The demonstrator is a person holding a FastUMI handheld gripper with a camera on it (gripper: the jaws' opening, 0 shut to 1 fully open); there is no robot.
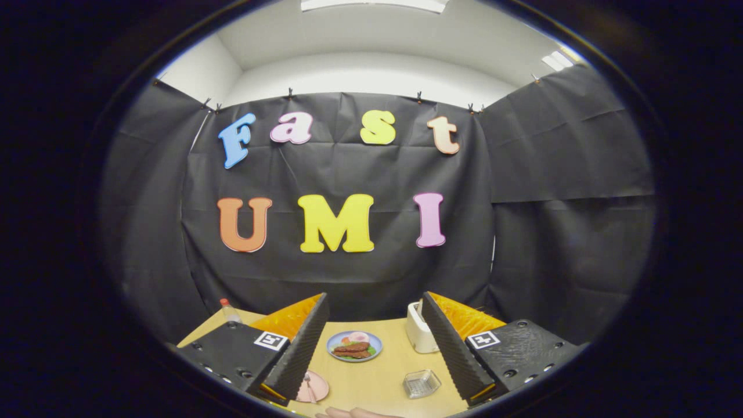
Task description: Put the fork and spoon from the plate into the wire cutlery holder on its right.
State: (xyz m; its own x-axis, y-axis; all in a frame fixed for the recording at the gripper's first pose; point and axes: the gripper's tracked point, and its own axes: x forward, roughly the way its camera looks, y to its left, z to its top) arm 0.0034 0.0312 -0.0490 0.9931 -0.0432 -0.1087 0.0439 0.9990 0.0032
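Wooden table [371,377], gripper [374,325] spread, nothing between

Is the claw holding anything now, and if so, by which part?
Nothing is held. The claw is open above the wooden table; the pink plate with cutlery lies by one finger, untouched.
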